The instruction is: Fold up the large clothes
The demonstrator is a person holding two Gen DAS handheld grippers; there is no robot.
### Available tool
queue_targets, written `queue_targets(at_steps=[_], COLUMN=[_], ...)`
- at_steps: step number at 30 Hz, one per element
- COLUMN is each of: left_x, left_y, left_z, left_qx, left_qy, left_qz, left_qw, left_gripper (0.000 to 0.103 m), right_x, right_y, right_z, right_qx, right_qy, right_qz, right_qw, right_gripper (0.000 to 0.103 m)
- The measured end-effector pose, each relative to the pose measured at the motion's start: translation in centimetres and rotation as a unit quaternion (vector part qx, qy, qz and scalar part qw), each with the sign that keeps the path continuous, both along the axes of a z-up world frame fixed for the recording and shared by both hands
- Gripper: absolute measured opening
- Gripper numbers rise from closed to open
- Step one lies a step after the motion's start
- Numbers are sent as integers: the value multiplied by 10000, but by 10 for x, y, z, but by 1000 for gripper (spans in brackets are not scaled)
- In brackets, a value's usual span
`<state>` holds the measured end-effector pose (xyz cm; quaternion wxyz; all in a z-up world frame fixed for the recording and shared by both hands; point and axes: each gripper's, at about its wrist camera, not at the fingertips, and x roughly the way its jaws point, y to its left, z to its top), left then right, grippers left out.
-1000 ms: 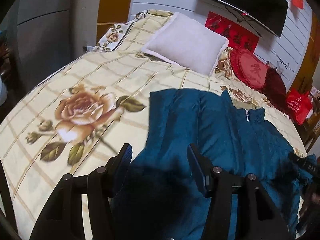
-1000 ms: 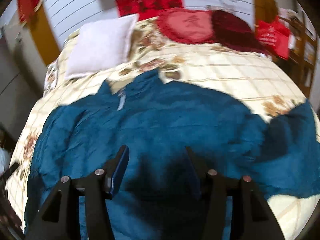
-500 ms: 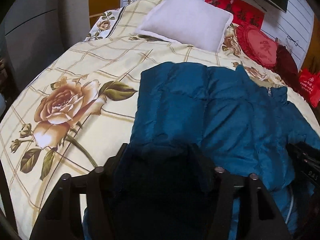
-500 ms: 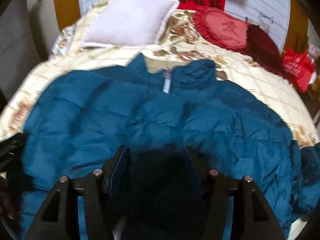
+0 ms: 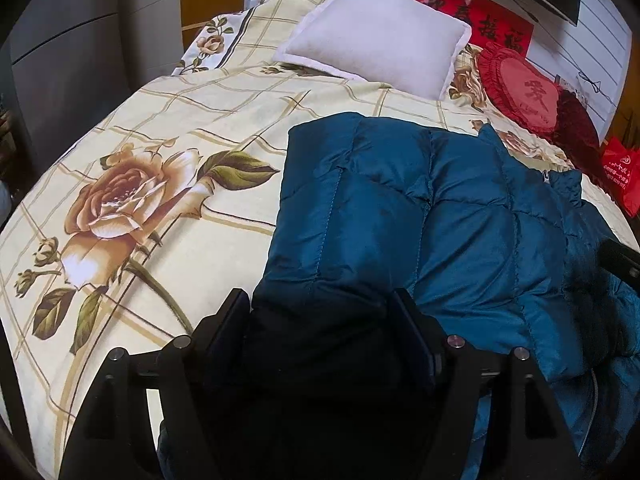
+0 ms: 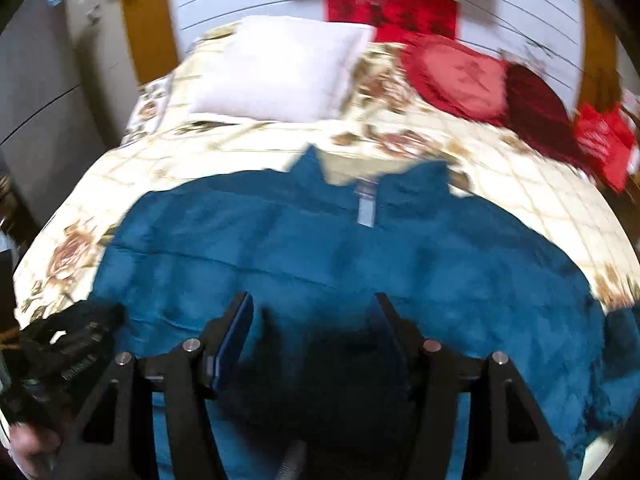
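Left wrist view showed the teal quilted down jacket [image 5: 420,216] lying on the rose-patterned bed cover [image 5: 168,184], collar toward the white pillow [image 5: 376,36], its long axis running away from both tools. The left tool [image 5: 320,320] had just been opening and stood wide astride the folded-in sleeve edge, pads apparently not pressing. The right tool [image 6: 312,320], also opening, hovered part-open over the jacket's lower middle. Only the blurred right wrist view showed the collar and zip centred ahead; the left tool seemed nearer an edge.
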<state>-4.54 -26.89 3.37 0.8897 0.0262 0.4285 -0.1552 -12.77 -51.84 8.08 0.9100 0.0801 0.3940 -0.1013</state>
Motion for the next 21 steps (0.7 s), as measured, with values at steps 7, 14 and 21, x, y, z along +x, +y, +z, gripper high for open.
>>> queue_targets(at_steps=[7, 14, 21], left_x=[7, 5, 5], left_y=[6, 3, 4], left_z=[-5, -5, -6], left_qx=[-185, -84, -48], left_qy=[193, 145, 101], left_qz=[73, 71, 76], left_qw=[9996, 9998, 9999], left_gripper=[85, 86, 86], right_x=[42, 5, -67], right_y=[4, -13, -93], right_z=[-46, -30, -18], right_qx=[-35, 168, -374], right_qy=[500, 332, 286], right_qz=[-172, -162, -1025], right_qw=[9986, 9992, 9936], right_gripper=[66, 68, 70])
